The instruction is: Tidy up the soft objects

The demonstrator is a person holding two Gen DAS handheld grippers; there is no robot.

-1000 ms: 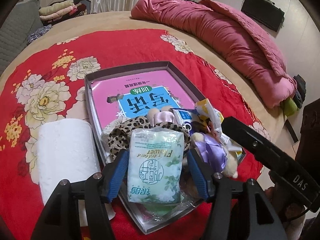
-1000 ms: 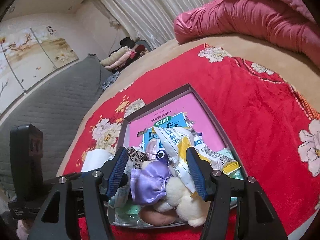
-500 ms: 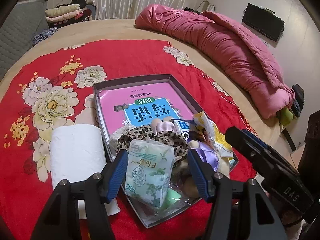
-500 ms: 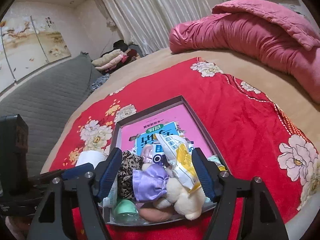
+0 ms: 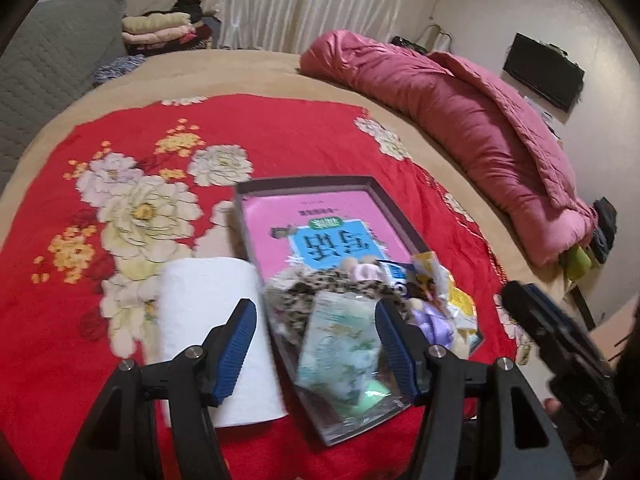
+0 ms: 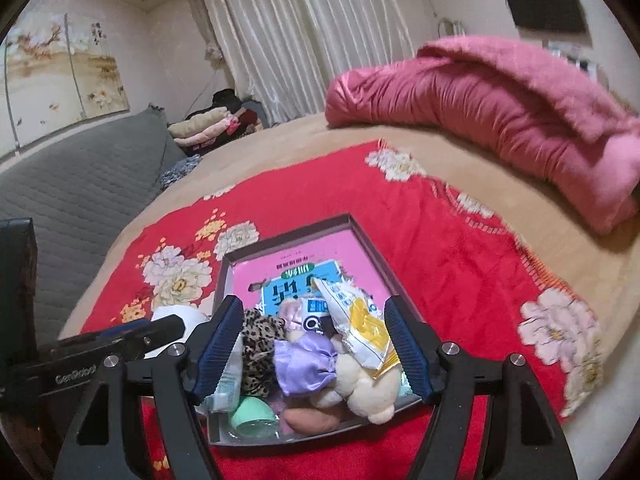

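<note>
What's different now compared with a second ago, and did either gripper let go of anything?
Both grippers have pulled back and up from the box, so it looks smaller. The right gripper has just been opening its jaws wider; nothing is pressed between them. The left gripper stayed open, above the tissue pack without gripping it. The paper roll and box contents lie as before.

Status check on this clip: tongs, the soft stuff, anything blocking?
Left tongs open, empty; right tongs open, empty, jaws just widened. Soft items piled in tray: tissue pack, leopard scrunchie, plush toy. Paper roll outside tray, on red blanket.
</note>
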